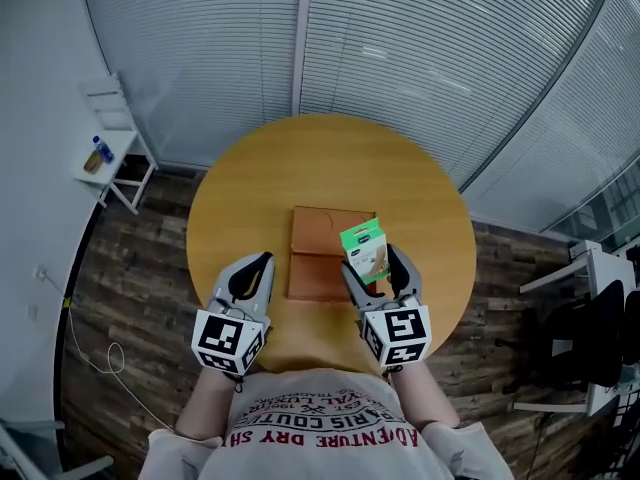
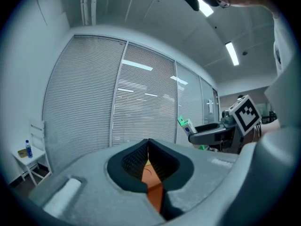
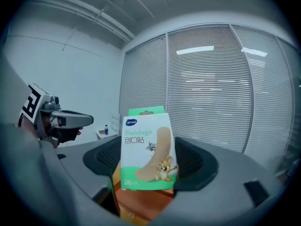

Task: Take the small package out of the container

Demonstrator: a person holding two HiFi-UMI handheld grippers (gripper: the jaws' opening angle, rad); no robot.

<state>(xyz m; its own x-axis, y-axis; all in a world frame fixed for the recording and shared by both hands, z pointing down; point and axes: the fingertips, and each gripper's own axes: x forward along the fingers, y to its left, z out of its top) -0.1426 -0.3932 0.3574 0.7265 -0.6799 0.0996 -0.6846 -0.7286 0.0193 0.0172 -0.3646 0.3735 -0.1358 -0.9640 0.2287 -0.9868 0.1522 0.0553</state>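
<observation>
Our right gripper (image 1: 372,260) is clamped on the small bandage package (image 1: 365,251), holding it upright by the right edge of the flat brown container (image 1: 315,258) on the round table (image 1: 250,183). Our left gripper (image 1: 263,261) sits just left of the container, its jaws pressed together on nothing.

The package (image 1: 366,252) covers the right upper corner of the container (image 1: 318,253) in the head view. In the right gripper view, the body of the right gripper (image 3: 151,158) hides the package's bottom edge and most of the container. The left gripper (image 2: 148,150) has its jaws pressed together, and below them only a narrow orange-brown strip (image 2: 154,188) shows; I cannot tell what it is. The label of the bottle (image 1: 102,150) is too small to read.
</observation>
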